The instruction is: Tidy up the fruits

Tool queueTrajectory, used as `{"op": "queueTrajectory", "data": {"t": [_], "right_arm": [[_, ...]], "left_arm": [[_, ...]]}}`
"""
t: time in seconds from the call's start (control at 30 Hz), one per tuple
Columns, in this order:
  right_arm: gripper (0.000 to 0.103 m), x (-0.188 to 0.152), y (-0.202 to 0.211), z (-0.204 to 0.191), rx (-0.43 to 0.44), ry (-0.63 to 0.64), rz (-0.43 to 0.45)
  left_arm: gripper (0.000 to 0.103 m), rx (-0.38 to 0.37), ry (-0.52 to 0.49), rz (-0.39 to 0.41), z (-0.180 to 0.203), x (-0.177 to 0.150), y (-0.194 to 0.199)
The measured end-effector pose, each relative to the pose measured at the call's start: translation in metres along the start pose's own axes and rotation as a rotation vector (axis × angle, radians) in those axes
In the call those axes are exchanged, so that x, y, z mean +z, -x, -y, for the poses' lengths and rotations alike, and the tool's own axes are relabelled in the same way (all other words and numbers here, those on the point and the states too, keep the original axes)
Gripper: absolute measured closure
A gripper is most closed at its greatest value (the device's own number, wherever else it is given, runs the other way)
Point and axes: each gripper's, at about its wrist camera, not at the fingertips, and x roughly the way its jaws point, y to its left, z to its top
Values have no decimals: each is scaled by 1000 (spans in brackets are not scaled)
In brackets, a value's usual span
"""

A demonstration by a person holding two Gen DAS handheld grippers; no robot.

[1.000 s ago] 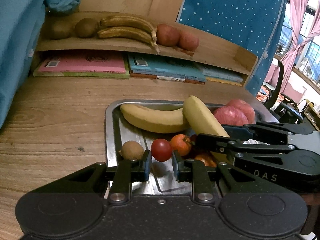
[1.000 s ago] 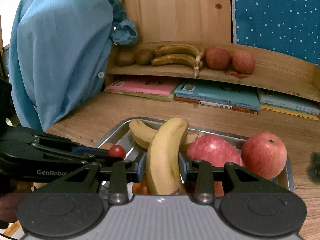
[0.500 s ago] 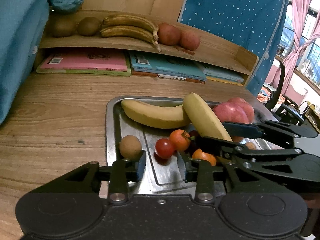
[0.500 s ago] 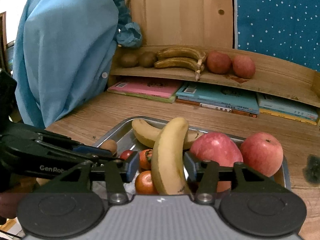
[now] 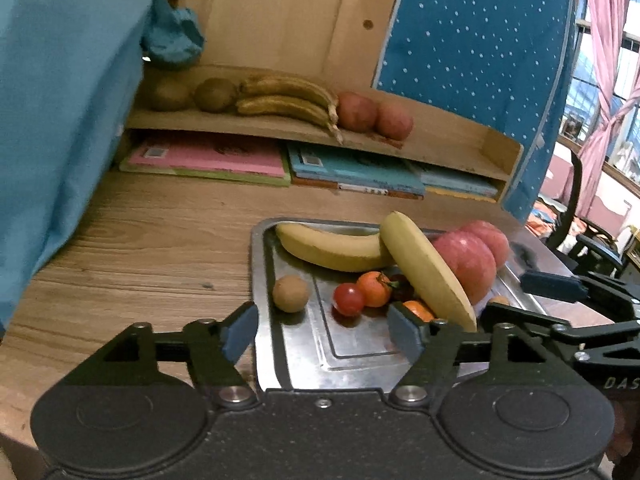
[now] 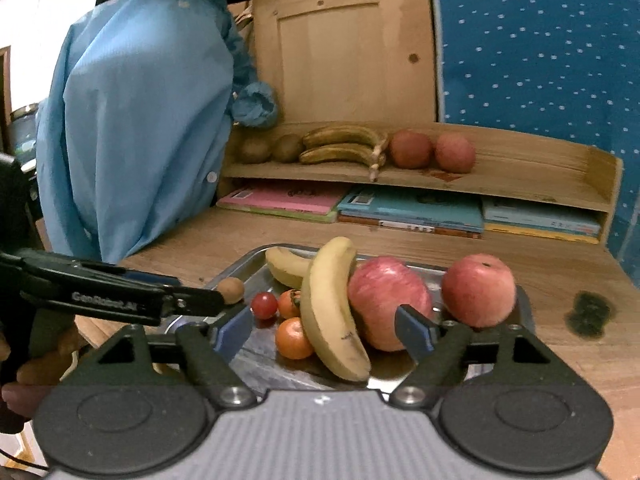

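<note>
Both grippers hang wide over the near edge of the shallow steel tray (image 6: 524, 304), jaws just been opening, nothing between the pads. The right gripper (image 6: 324, 330) looks straight at the upper yellow banana (image 6: 332, 312): it lies at twelve o'clock, its long axis running away from the fingers and leaning on the big red apple (image 6: 390, 300). The left gripper (image 5: 322, 332) has the small red cherry tomato (image 5: 348, 299) at twelve o'clock, clear of both pads. The right hand looks nearer the banana, which seems to want a crosswise pinch.
</note>
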Motion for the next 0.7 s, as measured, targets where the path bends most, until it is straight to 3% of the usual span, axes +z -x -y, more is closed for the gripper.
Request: {"op": "queueTrajectory", "data": {"t": [0.17, 0.7], "right_arm": [[7, -7, 13, 7, -19, -25, 34], [0, -24, 40, 19, -133, -85, 139]], "left_arm": [[12, 25, 13, 35, 0, -8, 12], [1, 77, 31, 112, 4, -27, 29]]}}
